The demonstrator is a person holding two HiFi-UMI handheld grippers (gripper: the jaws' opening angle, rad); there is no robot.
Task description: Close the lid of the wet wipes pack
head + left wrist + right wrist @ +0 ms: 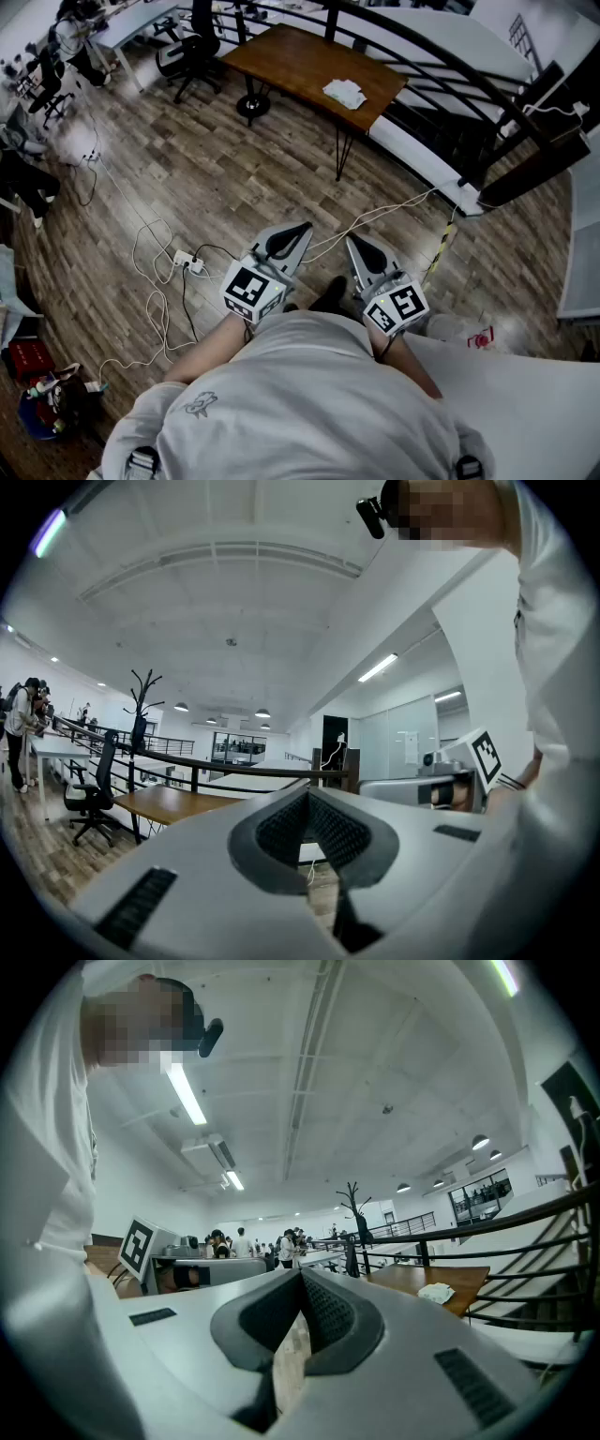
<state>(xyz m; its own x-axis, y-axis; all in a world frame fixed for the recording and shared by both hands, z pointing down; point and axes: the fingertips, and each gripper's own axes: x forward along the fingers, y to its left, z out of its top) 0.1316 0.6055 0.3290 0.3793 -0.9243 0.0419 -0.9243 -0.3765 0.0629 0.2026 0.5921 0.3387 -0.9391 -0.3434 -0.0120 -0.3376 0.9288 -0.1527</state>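
Head view: both claws held level above the wooden floor.
Left gripper: jaws together, nothing between.
Right gripper: jaws together, empty.
Wipes pack: on white table, beside right gripper.

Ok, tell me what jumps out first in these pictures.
The left gripper and right gripper, both shut and empty, point level at the person's waist. Beyond them a brown table by the railing bears a crumpled white thing, and white cables trail across the wood floor.
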